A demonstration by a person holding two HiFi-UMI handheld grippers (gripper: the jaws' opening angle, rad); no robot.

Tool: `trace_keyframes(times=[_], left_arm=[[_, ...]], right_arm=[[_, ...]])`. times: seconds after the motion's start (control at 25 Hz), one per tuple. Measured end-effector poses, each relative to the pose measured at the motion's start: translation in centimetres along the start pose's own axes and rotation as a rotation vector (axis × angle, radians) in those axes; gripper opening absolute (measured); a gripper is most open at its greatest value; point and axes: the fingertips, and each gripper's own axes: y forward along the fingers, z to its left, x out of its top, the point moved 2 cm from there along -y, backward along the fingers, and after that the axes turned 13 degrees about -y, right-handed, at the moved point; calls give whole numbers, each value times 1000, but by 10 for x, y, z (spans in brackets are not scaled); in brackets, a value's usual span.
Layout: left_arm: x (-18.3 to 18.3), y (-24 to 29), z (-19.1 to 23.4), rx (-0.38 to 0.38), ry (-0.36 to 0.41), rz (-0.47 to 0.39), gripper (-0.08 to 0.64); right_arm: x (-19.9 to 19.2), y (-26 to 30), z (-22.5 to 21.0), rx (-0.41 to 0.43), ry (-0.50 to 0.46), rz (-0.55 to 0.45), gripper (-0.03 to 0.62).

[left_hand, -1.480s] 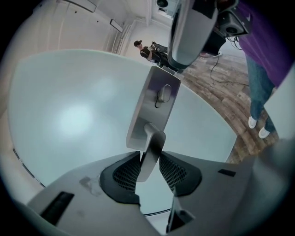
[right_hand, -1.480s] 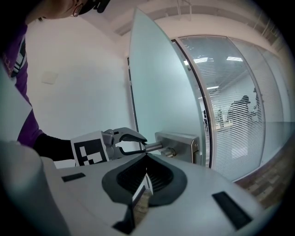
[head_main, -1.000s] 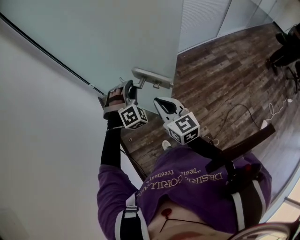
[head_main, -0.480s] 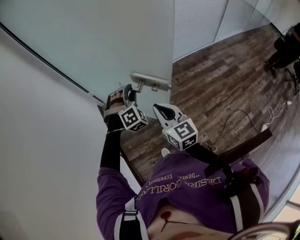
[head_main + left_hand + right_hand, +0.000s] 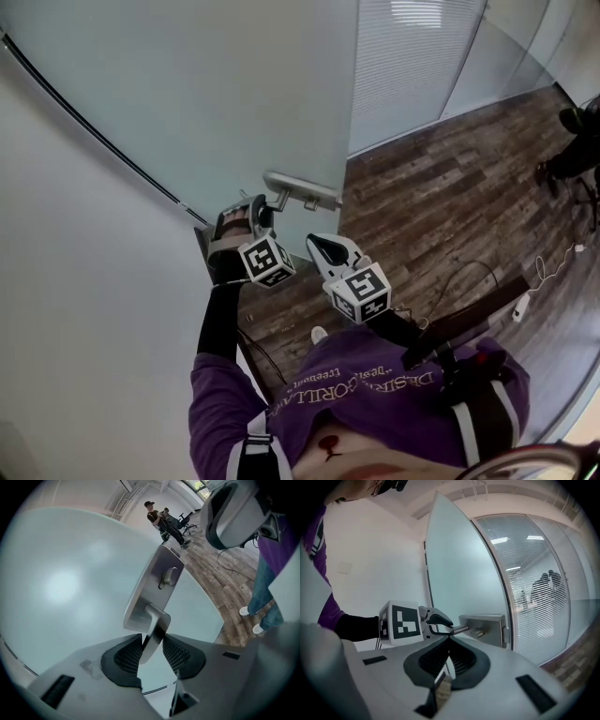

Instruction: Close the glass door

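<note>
The frosted glass door [image 5: 234, 94] fills the upper left of the head view, its free edge toward the wood floor. A steel lever handle [image 5: 298, 186] sticks out from a steel lock plate [image 5: 152, 585] near that edge. My left gripper [image 5: 260, 208] is shut on the handle's lever [image 5: 152, 637], which lies squeezed between the two black pads. The right gripper [image 5: 323, 246] hangs a little right of and below the handle, shut with nothing in it. From the right gripper [image 5: 449, 656] view, the left gripper [image 5: 438, 623] shows gripping the lever [image 5: 461, 629].
A white wall [image 5: 84, 309] stands to the left, a black frame strip [image 5: 94, 141] between it and the door. Beyond the door edge are a blinds-covered glass partition [image 5: 412, 66] and wood floor [image 5: 441, 206] with cables [image 5: 469, 272]. A person sits on an office chair [image 5: 164, 520] further off.
The left gripper stays clamped on the handle. Both grippers and the handle have drifted slightly down in the head view, and more of the blinds partition now shows.
</note>
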Motion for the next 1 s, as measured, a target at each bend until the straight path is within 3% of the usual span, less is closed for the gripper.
trace_keyframes(times=[0.8,1.0], left_arm=[[42,60,25,39,-29,57,127],[36,71,22,46,-43,64,127]], right_arm=[[-7,3,-95,10,26,-9,-9],[-23,-2,-100,4,18,2,-9]])
